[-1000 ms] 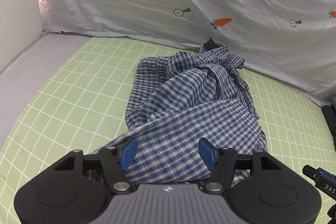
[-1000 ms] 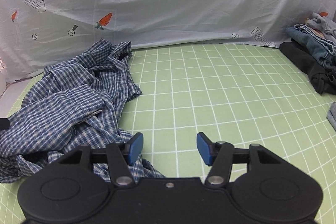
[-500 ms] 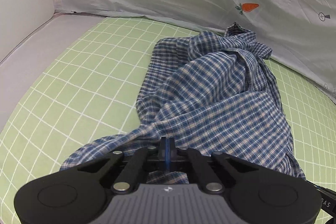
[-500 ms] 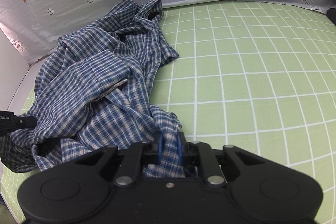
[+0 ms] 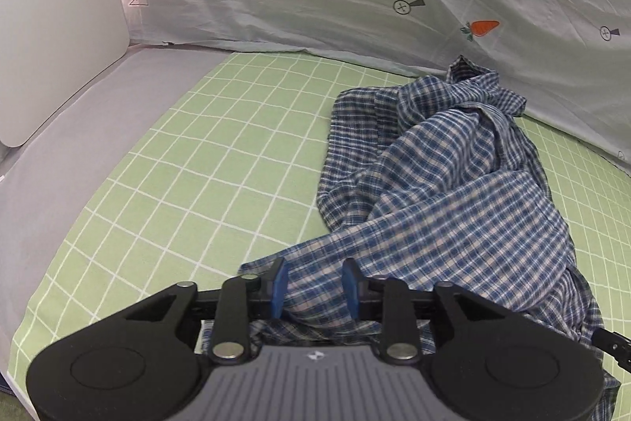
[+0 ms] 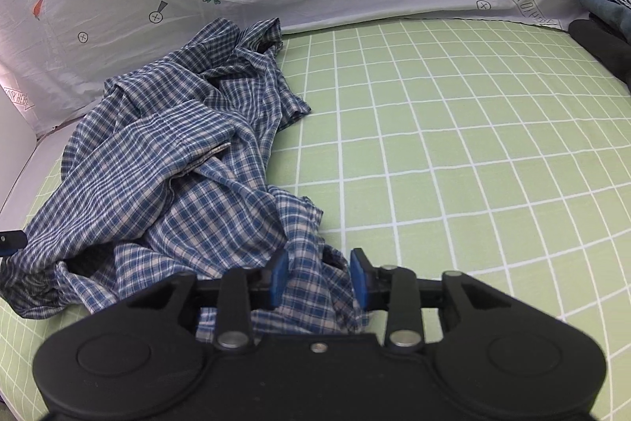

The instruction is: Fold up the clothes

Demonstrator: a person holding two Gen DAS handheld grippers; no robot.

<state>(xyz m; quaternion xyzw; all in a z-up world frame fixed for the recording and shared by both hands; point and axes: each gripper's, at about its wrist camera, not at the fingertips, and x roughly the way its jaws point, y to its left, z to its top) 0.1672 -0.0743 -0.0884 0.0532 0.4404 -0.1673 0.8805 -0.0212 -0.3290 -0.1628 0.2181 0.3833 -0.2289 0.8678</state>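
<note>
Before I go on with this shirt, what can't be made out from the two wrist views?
- Plaid shirt, near hem: left wrist view, hidden under the left hand-held gripper, whose jaws are opening around cloth.
- Same hem: right wrist view, covered by the right hand-held gripper, also opening.
- Sleeves, buttons: lost in the crumple.
- Clothes pile: cut off at the right edge.

A surface covered by a green sheet with a white grid (image 6: 453, 160) is being used as the support. A crumpled blue plaid shirt (image 6: 165, 160) is lying on it, and a pile of dark clothes (image 6: 603, 30) is resting at its far right edge.
</note>
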